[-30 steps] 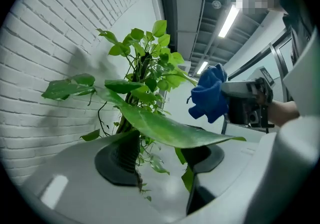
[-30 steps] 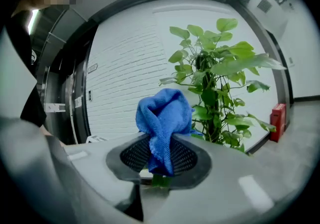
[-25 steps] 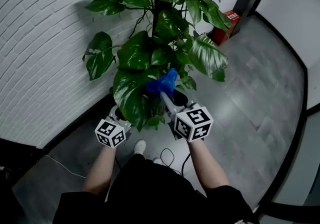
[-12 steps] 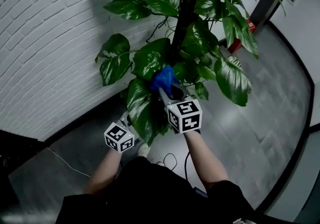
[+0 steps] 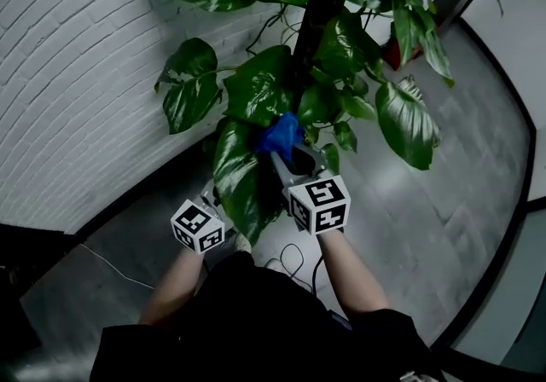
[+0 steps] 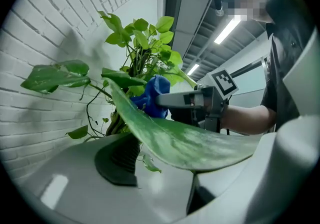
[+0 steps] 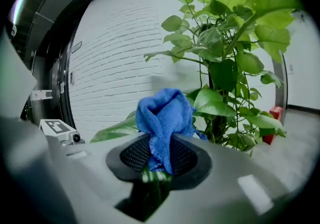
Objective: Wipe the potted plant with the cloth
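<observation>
A white brick wall [image 5: 85,73] stands just behind the potted plant [image 5: 260,90]. Grey floor tiles [image 5: 461,201] lie around it, and a thin cable [image 5: 290,265] lies on the floor before it. One broad, glossy leaf [image 6: 185,143] lies across my left gripper [image 6: 195,178], whose fingers [image 6: 117,160] stand spread. My right gripper [image 7: 160,160] pinches the fuzzy blue cloth [image 7: 165,118], bunched up, at the leaves beside the plant's dark pole.

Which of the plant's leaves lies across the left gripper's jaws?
The big drooping leaf lowest on the plant, just below the blue cloth; the others sit higher, clear of the jaws.
</observation>
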### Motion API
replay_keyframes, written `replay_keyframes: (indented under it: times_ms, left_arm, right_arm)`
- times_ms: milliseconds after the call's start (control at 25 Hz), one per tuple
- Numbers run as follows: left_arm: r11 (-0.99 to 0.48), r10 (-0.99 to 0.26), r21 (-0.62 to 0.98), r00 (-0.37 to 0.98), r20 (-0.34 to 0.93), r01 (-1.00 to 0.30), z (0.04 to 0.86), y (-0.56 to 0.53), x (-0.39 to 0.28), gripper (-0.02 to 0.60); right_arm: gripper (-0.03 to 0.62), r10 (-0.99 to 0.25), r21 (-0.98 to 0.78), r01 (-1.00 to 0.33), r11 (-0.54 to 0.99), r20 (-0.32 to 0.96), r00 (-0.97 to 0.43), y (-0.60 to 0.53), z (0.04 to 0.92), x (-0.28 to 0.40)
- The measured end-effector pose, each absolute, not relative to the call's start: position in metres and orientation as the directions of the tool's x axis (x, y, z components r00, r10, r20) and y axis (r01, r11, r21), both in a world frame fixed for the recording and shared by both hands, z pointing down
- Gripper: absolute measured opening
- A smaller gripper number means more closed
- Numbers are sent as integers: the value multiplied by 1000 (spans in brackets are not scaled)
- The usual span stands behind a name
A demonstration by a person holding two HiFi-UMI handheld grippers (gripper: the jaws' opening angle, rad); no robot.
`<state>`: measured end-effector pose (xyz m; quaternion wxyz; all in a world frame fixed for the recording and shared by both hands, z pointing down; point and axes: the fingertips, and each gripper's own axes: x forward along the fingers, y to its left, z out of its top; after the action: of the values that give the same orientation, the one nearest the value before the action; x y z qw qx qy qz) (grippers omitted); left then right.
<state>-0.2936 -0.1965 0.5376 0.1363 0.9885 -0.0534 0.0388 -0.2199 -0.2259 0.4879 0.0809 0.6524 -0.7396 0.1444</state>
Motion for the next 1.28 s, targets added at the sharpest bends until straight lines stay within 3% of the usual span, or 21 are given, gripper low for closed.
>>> replay_keyframes:
  times_ms: [1280]
  left_arm:
    - [-949,-185,249,981,52,-192,521,-193,-280,265]
  right_arm:
    - [103,-927,-167,-972,167,309,-212,-113,501,-246]
